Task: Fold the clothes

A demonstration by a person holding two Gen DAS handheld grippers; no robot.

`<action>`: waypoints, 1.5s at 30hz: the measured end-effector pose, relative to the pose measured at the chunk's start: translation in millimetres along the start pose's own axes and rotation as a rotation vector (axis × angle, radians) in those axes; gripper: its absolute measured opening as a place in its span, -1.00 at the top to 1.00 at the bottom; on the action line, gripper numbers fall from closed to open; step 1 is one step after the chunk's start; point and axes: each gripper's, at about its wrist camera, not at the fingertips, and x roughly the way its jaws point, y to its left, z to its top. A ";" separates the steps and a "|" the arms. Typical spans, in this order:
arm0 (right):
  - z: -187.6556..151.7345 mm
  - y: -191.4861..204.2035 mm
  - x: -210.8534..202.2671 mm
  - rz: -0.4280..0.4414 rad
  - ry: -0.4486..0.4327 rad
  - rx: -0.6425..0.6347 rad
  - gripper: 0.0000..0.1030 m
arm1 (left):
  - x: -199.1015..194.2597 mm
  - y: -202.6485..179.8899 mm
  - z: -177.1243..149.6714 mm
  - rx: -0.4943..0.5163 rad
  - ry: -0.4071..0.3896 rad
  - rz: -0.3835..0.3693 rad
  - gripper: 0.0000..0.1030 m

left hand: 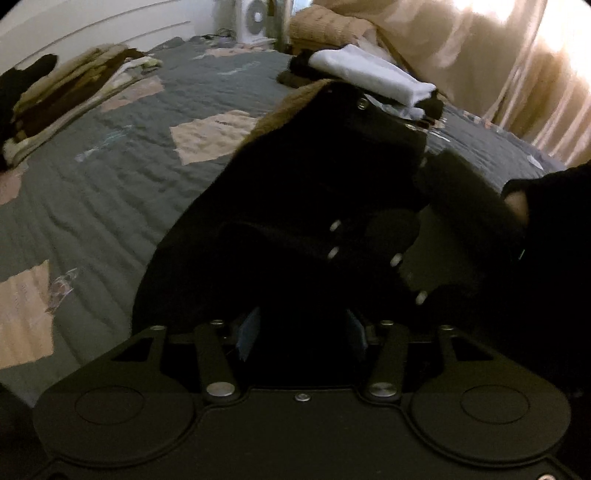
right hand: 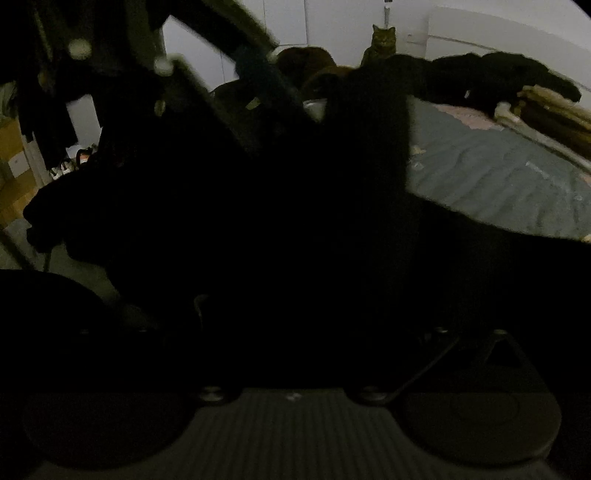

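A black garment (left hand: pixel 295 177) with a brown lining hangs lifted above the grey quilted bed (left hand: pixel 110 177). My left gripper (left hand: pixel 303 317) is buried in the black cloth and looks shut on it; its fingertips are hidden. My right gripper (left hand: pixel 373 254) shows in the left wrist view, close on the right, also against the black cloth. In the right wrist view the black garment (right hand: pixel 295 221) fills most of the frame and hides my right gripper's fingers. The left gripper (right hand: pixel 207 92) shows blurred at the upper left there.
A stack of folded clothes (left hand: pixel 66 99) lies at the bed's left edge. A folded white piece (left hand: pixel 373 77) on dark items lies at the far side. Curtains (left hand: pixel 498 55) hang on the right. A cat (right hand: pixel 384 40) sits beyond the bed. A fan (left hand: pixel 255 18) stands behind.
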 end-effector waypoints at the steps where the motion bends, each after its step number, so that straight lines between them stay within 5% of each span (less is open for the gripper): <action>1: 2.5 -3.7 -6.9 0.005 -0.002 0.015 -1.00 | -0.5 -0.9 -1.3 0.003 -0.001 0.001 0.01; 6: 21.9 -30.3 -56.5 0.079 -0.041 0.152 -1.00 | -28.8 9.8 -24.0 -0.133 -0.083 0.056 -0.10; 11: 77.9 -43.7 -85.7 0.147 -0.068 0.193 -1.00 | -43.1 10.8 -46.8 -0.289 -0.141 0.152 -0.11; 19: 141.1 -33.3 -58.7 0.318 -0.034 0.211 -1.00 | -66.8 0.4 -74.9 -0.491 -0.311 0.185 -0.20; 27: 155.0 -15.6 -19.7 0.322 0.121 0.197 -0.98 | -69.7 -1.2 -96.2 -0.537 -0.347 0.178 -0.22; 31: 155.0 -12.3 2.1 0.269 0.265 0.170 -0.98 | -66.3 -0.5 -99.3 -0.538 -0.348 0.169 -0.22; 41: 140.2 -42.3 1.9 0.171 0.425 0.208 -0.97 | -54.6 -3.5 -107.4 -0.531 -0.332 0.168 -0.23; 45: 138.2 -54.9 -3.1 0.275 0.424 0.344 -0.97 | -55.0 -5.5 -107.2 -0.531 -0.343 0.162 -0.24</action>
